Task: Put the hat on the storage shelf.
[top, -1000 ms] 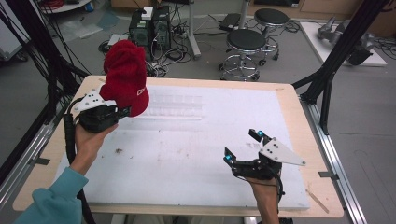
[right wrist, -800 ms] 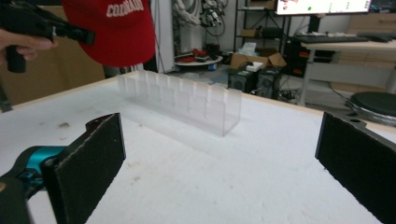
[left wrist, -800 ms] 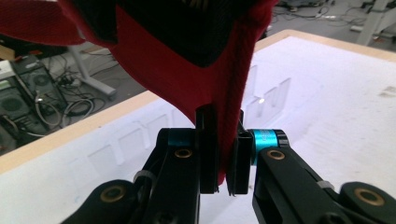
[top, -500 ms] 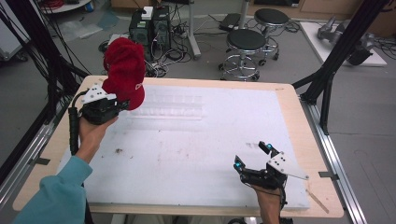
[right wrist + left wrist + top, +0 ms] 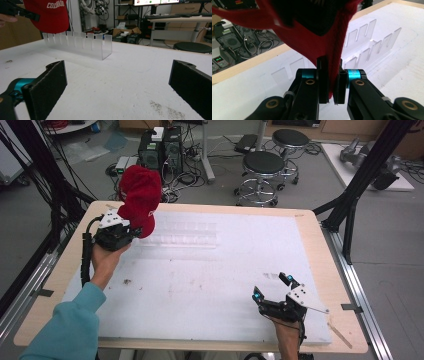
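A red baseball cap (image 5: 139,199) with white lettering hangs above the table's far left corner, held up by my left gripper (image 5: 131,231). In the left gripper view the jaws are shut on the cap's red fabric (image 5: 317,47), pinching its edge between the pads. The cap (image 5: 50,13) hangs just above the left end of a clear acrylic slotted rack (image 5: 80,45). That rack (image 5: 177,234) lies along the far middle of the white table. My right gripper (image 5: 272,289) rests low near the front right of the table, jaws wide open with nothing between them.
The white board (image 5: 210,280) covers the wooden table (image 5: 320,245). Black frame posts (image 5: 357,185) stand at the right and left sides. Stools (image 5: 265,167) and computer cases (image 5: 157,150) sit on the floor beyond the far edge.
The right gripper has sunk toward the table's front right. The left gripper carried the cap slightly toward the far left and a little lower, still gripping it.
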{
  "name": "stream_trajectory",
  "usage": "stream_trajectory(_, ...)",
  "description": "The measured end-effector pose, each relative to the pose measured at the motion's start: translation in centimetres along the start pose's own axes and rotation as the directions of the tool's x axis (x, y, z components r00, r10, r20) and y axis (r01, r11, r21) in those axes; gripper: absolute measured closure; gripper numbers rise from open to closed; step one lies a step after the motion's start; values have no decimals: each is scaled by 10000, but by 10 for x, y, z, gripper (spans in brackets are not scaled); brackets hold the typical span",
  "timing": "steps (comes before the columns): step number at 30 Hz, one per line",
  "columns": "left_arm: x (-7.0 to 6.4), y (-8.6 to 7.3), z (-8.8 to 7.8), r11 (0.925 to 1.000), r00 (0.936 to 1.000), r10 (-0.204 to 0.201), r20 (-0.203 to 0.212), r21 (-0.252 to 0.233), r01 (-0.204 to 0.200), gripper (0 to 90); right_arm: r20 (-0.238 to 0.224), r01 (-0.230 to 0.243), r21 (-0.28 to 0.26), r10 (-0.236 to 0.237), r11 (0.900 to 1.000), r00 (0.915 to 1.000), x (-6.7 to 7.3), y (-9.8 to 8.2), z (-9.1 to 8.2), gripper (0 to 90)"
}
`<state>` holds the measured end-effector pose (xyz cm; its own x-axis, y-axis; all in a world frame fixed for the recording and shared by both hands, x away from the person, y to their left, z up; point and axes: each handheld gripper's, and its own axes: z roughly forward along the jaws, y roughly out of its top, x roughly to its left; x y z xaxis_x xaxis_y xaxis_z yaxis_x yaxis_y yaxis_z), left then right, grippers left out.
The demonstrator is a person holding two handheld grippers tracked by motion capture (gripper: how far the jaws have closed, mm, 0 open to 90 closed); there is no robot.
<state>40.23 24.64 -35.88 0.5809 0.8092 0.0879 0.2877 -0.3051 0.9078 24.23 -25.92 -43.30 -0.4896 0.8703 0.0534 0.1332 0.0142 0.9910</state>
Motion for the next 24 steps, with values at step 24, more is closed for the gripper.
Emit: stream_trajectory(24, 3, -17, 16, 9978, 9981, -599, 174, 278, 594, 853, -87, -241, 70, 242, 9997, 9997, -4, -17, 8, 4)
